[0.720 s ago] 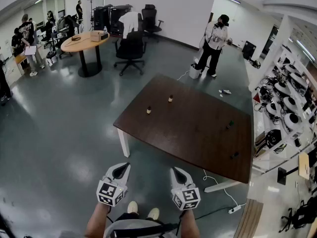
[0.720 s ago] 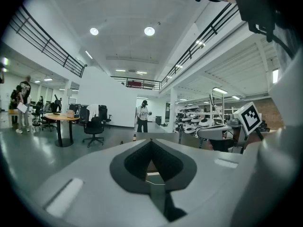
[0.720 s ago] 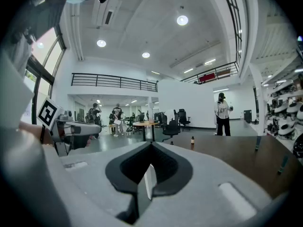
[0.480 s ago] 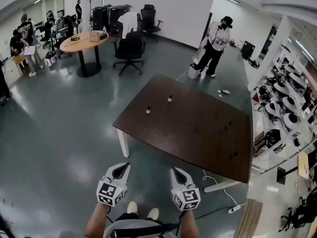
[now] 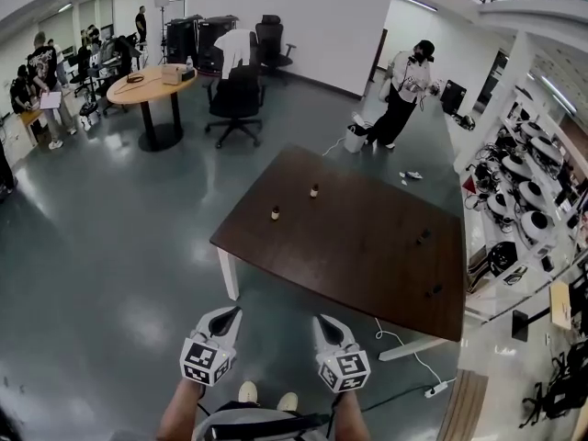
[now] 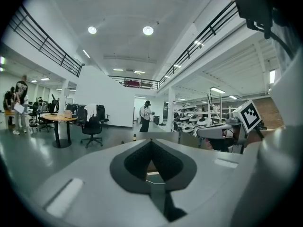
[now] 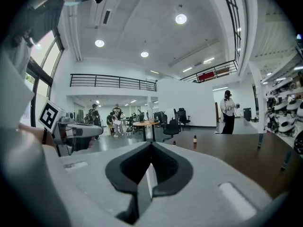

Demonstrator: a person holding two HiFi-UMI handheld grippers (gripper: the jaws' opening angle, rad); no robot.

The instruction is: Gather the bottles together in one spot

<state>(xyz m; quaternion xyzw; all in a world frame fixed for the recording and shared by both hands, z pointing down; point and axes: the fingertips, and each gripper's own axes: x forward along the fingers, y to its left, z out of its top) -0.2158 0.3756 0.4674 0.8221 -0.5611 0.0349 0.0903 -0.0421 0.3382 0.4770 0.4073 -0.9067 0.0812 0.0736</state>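
Note:
Two small light-capped bottles (image 5: 275, 213) (image 5: 314, 191) stand on the far left part of the dark brown table (image 5: 358, 246). Two dark bottles (image 5: 423, 237) (image 5: 434, 291) stand near its right edge. My left gripper (image 5: 229, 311) and right gripper (image 5: 323, 320) hang side by side over the floor, short of the table's near edge, both shut and holding nothing. The left gripper view has its shut jaws (image 6: 151, 142) aimed at the table, with one bottle (image 6: 134, 137) far ahead. From the right gripper (image 7: 151, 144), a light-capped bottle (image 7: 194, 139) shows on the tabletop.
A person in white (image 5: 404, 90) stands beyond the table beside a white bin (image 5: 356, 137). A round wooden table (image 5: 152, 85) and office chairs (image 5: 235, 99) are at the back left, with several people. Shelves of equipment (image 5: 524, 209) line the right. A cable and power strip (image 5: 432, 386) lie on the floor.
The view has shifted a little: the table sits slightly lower in the picture. The person in white has stepped a bit to the right. Both grippers stay shut, side by side.

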